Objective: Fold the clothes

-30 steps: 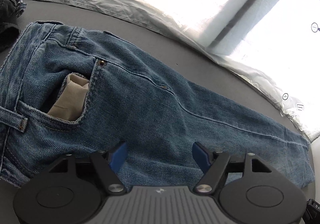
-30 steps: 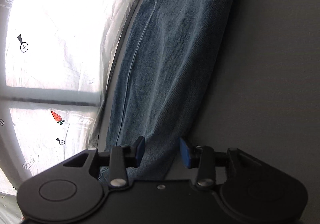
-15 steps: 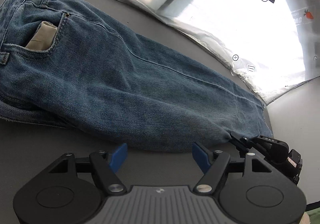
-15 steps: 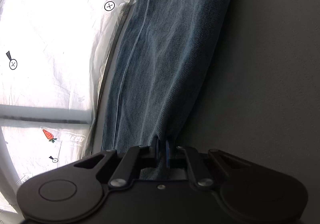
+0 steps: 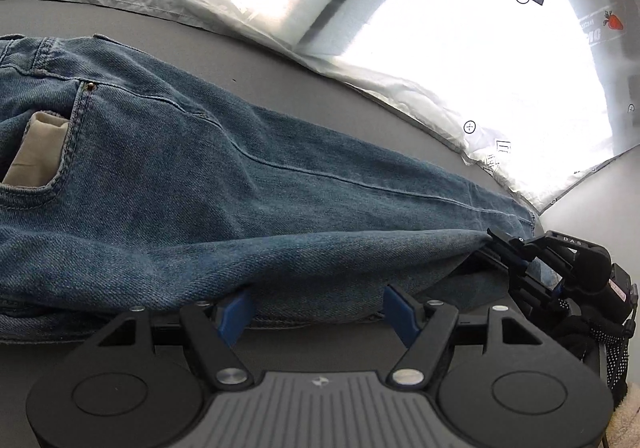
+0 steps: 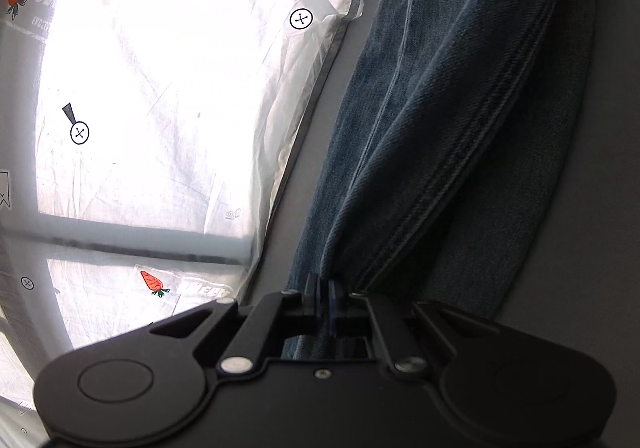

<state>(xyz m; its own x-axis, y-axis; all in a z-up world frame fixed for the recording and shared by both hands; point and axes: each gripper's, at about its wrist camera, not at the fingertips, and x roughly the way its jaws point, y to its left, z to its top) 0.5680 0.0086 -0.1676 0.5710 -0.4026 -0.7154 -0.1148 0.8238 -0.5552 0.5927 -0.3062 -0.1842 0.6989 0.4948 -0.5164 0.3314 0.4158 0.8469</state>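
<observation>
While my right gripper point(image 6: 323, 298) is clamped on the hem of the jeans point(image 5: 280, 207) lying lengthwise across the table point(image 5: 280, 63), waist far left, my left gripper point(image 5: 318, 312) gapes empty just beside their near edge.

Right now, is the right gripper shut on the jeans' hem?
Shut on it: the right gripper has its pads together, pinching the jeans and lifting their cuff end.

The right gripper point(image 5: 560, 260) housing reads "DAS".
</observation>
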